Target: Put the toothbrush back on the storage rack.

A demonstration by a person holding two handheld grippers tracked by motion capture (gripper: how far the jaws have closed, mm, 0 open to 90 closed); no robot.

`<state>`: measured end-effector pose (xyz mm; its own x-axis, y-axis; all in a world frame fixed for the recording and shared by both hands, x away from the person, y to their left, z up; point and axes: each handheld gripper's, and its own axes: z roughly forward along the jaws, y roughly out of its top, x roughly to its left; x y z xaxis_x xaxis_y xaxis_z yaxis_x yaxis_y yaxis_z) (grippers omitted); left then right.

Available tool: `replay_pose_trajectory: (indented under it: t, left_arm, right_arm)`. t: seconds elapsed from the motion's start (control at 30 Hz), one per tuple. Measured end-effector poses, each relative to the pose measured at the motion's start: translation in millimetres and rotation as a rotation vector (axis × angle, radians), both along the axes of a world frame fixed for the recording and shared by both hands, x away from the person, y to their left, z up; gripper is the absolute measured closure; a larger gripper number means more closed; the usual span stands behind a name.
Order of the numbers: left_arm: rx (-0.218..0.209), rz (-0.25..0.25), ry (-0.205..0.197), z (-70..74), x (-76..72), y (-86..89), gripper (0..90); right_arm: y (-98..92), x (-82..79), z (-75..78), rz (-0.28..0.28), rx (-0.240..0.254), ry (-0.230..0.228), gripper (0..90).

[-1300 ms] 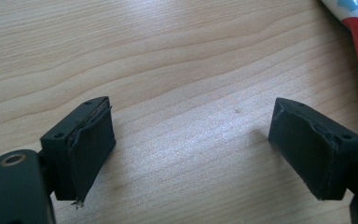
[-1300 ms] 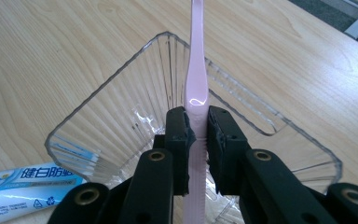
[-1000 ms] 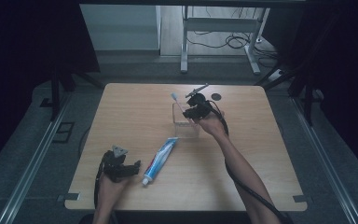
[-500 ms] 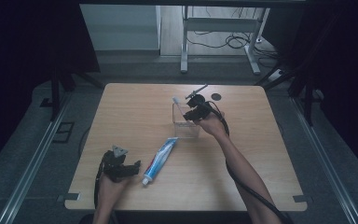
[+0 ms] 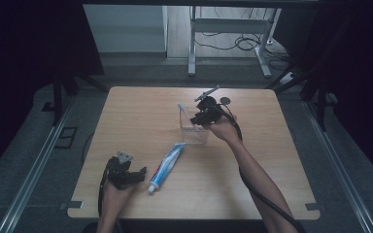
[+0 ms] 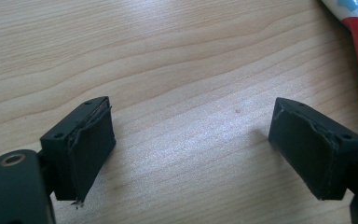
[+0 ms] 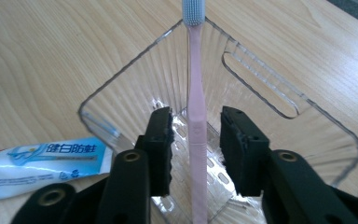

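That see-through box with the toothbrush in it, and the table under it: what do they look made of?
The box looks like clear hard plastic, glossy and ribbed, since the table shows through its walls. The toothbrush seems matte pink plastic with pale bristles. The table looks like light wood or a wood-grain laminate; the pictures cannot settle which.

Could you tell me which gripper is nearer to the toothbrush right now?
Right. The right gripper has its open jaws either side of the toothbrush in the clear holder; the left gripper rests far off, beside the toothpaste.
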<state>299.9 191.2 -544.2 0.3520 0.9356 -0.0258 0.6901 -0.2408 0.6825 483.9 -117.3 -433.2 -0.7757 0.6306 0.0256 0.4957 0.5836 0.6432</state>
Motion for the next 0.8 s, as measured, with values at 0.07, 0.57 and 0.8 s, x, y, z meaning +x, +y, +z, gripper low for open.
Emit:
replay_pose_trajectory:
  t: [0.07,0.57,0.8]
  left_arm:
    - [-0.001,0.001,-0.001,-0.1,0.1,-0.1,13.9]
    - [0.000,0.002,-0.001,-0.1,0.0,-0.3,13.9]
    - [-0.001,0.003,-0.002,-0.1,-0.1,-0.2,14.1]
  right_arm:
    - [-2.9,-3.0,3.8,0.006,0.012,-0.001,56.9]
    - [-28.2,-28.2,18.9,0.012,0.070,-0.040,36.8]
    - [-38.8,-40.5,19.9,0.018,0.059,-0.042,30.0]
